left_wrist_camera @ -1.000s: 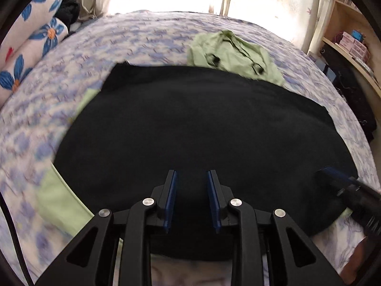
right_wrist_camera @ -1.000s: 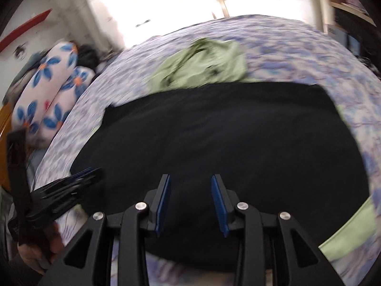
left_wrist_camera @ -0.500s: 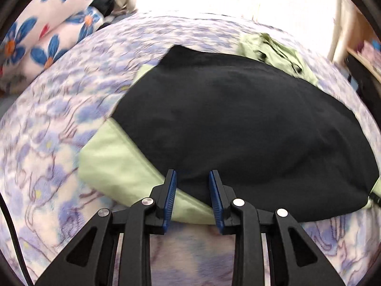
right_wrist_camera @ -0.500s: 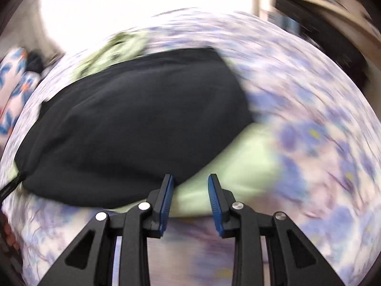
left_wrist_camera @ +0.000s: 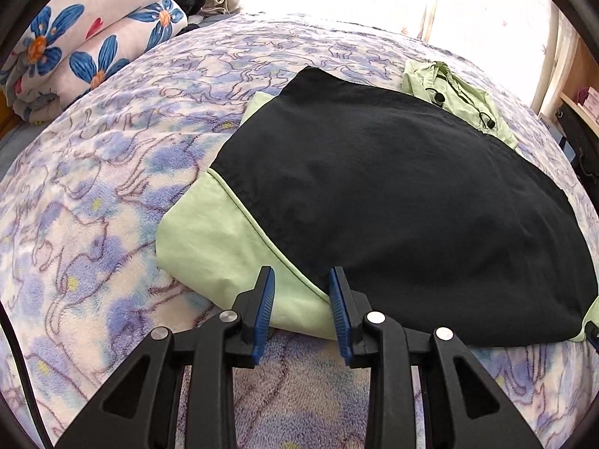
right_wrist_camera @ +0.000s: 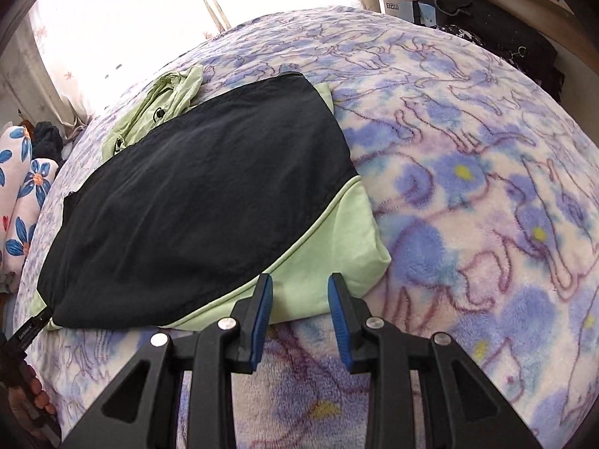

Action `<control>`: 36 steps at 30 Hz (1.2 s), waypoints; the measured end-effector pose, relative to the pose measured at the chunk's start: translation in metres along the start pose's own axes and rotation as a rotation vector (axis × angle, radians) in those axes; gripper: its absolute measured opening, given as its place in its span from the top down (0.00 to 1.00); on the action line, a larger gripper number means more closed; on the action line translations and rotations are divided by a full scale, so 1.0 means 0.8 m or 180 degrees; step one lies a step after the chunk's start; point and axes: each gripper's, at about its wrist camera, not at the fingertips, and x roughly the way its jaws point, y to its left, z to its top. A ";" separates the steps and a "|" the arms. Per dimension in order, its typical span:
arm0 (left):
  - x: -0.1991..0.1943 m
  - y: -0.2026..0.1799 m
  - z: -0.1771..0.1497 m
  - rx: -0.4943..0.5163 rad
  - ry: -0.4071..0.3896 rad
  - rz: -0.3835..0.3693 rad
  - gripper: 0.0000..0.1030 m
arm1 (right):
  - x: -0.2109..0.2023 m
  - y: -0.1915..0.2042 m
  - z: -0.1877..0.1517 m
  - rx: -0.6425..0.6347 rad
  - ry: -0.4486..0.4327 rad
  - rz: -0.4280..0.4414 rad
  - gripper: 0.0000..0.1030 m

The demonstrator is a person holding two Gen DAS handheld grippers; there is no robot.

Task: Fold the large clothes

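A large jacket lies flat on the bed, with a black body and light green side panels. Its green hood is bunched at the far end. My left gripper hovers at the near left corner, open, with the green hem showing between its fingers but not pinched. In the right wrist view the same black body and green panel appear. My right gripper stands open over the near right corner, pads clear of the cloth. The left gripper's tip and a hand show at the lower left.
A purple and blue fleece blanket covers the whole bed. Flowered pillows are stacked at the far left. A wooden shelf with dark bags stands beside the bed on the right. Bright curtained windows lie beyond the bed.
Both grippers left the middle of the near hem and spread apart: the left to the left green corner, the right to the right one. Both views have steadied since.
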 end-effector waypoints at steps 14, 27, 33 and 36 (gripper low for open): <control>0.003 -0.004 -0.007 0.0035 -0.0050 0.0055 0.67 | -0.002 0.003 -0.004 0.0009 -0.0011 -0.0065 0.70; -0.019 -0.022 0.012 0.0473 -0.0060 0.0541 0.58 | -0.026 0.037 0.013 -0.0308 -0.0094 -0.0154 0.70; -0.039 -0.042 0.073 0.0826 -0.0190 0.0461 0.46 | -0.048 0.081 0.064 -0.0630 -0.0405 -0.0170 0.70; -0.036 -0.055 0.131 0.0929 -0.0186 0.0301 0.46 | -0.049 0.105 0.108 -0.0686 -0.0474 0.0020 0.70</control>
